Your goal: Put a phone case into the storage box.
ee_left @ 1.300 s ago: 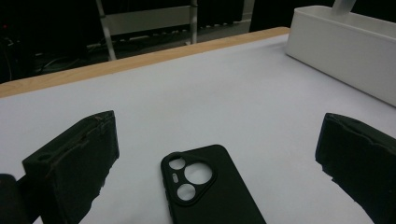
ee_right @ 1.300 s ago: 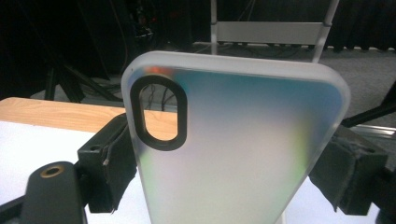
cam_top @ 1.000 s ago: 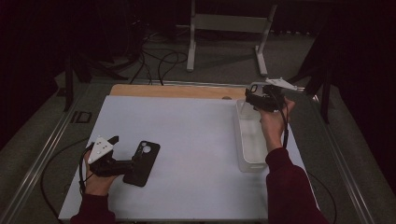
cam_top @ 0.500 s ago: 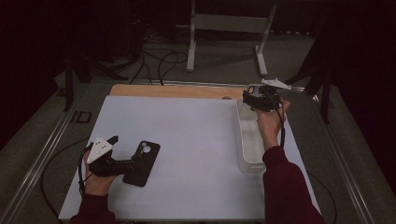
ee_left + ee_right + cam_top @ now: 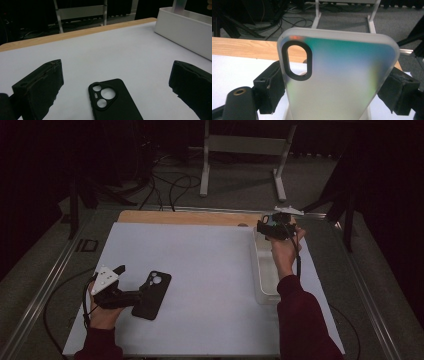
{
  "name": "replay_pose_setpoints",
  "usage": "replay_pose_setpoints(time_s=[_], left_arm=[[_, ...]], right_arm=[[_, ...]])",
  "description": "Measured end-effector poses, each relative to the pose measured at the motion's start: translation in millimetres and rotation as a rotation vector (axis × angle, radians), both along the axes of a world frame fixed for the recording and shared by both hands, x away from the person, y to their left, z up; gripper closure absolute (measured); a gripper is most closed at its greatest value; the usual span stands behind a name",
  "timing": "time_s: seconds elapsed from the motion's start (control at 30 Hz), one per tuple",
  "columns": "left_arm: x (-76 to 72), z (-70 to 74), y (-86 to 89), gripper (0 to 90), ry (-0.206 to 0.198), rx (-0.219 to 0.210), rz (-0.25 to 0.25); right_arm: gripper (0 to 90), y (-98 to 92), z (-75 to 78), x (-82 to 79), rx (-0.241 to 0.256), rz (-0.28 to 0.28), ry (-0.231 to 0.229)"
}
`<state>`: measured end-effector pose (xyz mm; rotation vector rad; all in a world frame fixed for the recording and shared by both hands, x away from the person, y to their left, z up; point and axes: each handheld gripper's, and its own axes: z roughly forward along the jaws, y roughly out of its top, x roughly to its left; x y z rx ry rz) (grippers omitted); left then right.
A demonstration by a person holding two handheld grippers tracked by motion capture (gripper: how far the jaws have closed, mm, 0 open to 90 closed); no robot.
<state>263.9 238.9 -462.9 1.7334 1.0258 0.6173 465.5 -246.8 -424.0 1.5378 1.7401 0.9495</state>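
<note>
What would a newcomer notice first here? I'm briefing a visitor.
A frosted translucent phone case with a black-ringed camera cutout, clamped in the right gripper above the white bin at the table's far right. Then a black phone case lying flat between the open jaws of the left gripper, near left.

Left gripper (image 5: pixel 115 87) jaws stand wide apart, one block at lower left, the other at lower right; between them, flat on the white table surface (image 5: pixel 100 55), lies a black phone case (image 5: pixel 117 105), camera cut-outs toward the far side, touching neither jaw; a wooden edge strip (image 5: pixel 75 32) borders the far side of the surface; a white bin (image 5: pixel 185 32) sits at upper right; dark floor and a metal stand (image 5: pixel 80 11) beyond.
</note>
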Motion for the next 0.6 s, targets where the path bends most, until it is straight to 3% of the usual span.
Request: replay_pose_setpoints(time_s=[0.6], left_arm=[[0.4, -0.2, 1.8, 0.0, -0.001, 0.001, 0.004]], right_arm=[[16.4, 3.9, -15.9, 10.3, -0.021, -0.008, 0.059]])
